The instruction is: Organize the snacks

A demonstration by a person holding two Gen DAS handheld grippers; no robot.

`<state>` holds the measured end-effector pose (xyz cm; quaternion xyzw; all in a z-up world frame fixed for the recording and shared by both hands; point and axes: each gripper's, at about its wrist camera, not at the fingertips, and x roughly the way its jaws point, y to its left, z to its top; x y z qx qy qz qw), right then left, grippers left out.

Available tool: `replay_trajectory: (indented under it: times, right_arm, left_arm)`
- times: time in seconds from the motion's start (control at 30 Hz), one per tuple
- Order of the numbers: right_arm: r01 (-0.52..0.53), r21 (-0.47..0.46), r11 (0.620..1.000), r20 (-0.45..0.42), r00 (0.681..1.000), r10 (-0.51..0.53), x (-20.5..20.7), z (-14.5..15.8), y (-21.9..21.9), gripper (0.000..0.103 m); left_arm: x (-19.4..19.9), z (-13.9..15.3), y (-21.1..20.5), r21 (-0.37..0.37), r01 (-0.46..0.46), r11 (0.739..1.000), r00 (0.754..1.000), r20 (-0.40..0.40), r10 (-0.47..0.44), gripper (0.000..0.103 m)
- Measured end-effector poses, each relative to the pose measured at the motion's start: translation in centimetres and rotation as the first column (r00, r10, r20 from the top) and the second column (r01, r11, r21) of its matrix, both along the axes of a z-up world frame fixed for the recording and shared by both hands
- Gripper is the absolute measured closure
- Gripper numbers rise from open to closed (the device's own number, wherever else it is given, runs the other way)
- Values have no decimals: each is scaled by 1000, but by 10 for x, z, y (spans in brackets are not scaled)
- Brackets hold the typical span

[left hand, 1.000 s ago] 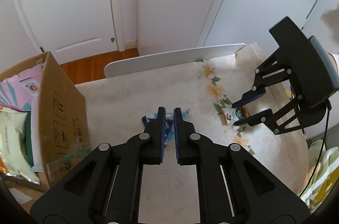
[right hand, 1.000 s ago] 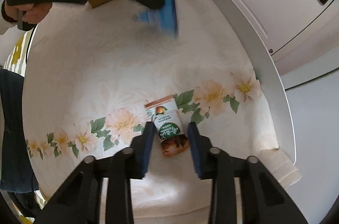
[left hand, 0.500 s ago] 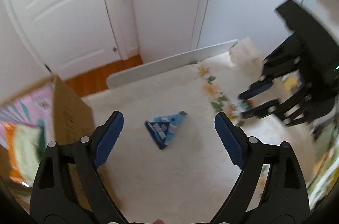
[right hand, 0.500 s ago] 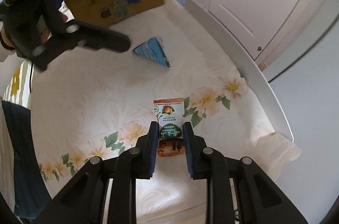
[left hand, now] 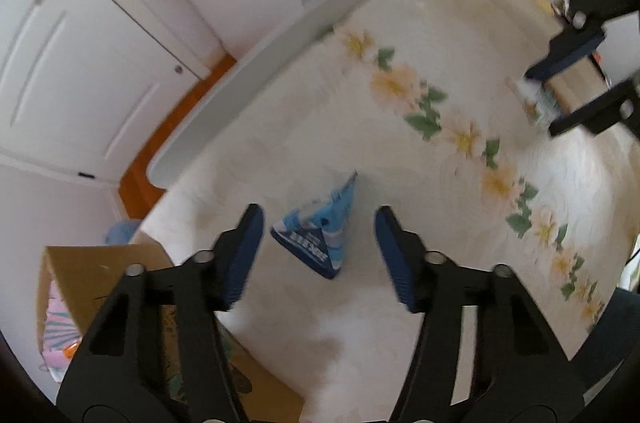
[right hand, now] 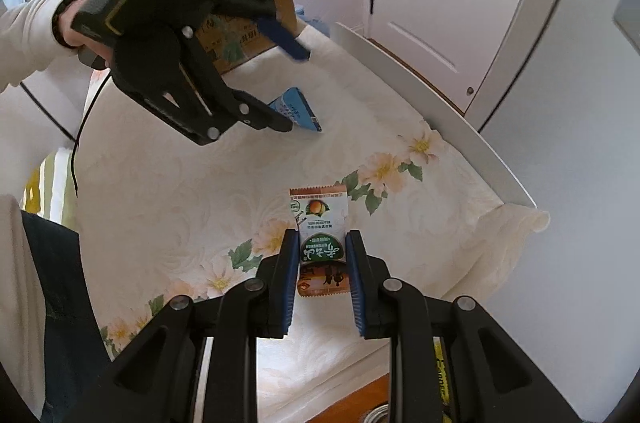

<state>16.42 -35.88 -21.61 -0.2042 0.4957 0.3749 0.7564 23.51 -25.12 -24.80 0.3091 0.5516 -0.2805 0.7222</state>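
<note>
A blue triangular snack packet [left hand: 316, 235] lies on the floral cloth [left hand: 360, 343] between the fingers of my left gripper [left hand: 318, 255]. Its jaws are closing, and the pads stand clear of the packet on both sides. The right wrist view shows the same left gripper [right hand: 292, 83] pointing down over the blue packet [right hand: 298, 107]. My right gripper [right hand: 322, 263] is shut on an orange and green snack packet [right hand: 320, 235], held a little above the cloth. In the left wrist view, the right gripper [left hand: 568, 91] is at the upper right with that packet [left hand: 540, 99].
An open cardboard box [left hand: 92, 275] with several snack bags stands at the left edge of the cloth, close to my left fingers. A white rail [left hand: 280, 63] borders the far side. Beyond it are orange floor and white doors. A white sleeve [right hand: 24, 35] reaches in from the left.
My left gripper let the blue packet drop onto the cloth, opened wide, then rolled, sank and narrowed around it. My right gripper shut on the orange and green packet and lifted it.
</note>
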Motion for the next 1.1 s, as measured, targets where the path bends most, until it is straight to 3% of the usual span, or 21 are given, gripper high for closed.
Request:
replay_trajectory:
  times: [0.17, 0.23, 0.4, 0.63, 1.1]
  right_arm:
    - [30, 27, 999, 11, 999, -30, -9, 4, -11, 82]
    - [39, 32, 999, 12, 999, -40, -10, 6, -17, 82]
    - [60, 39, 997, 8, 998, -61, -9, 7, -21, 82]
    - [64, 36, 997, 18, 998, -65, -11, 7, -19, 82]
    - [77, 38, 996, 34, 996, -79, -14, 19, -26, 82]
  left_arm:
    - [-4, -8, -4, 47, 37, 998, 999, -1, -37, 61]
    - [-7, -8, -6, 51, 28, 998, 1000, 7, -29, 70]
    - [-7, -8, -8, 42, 17, 999, 1000, 8, -18, 71]
    - [-3, 8, -6, -15, -16, 1000, 1000, 26, 16, 85]
    - [-13, 37, -3, -129, -104, 986, 994, 5, 106, 90]
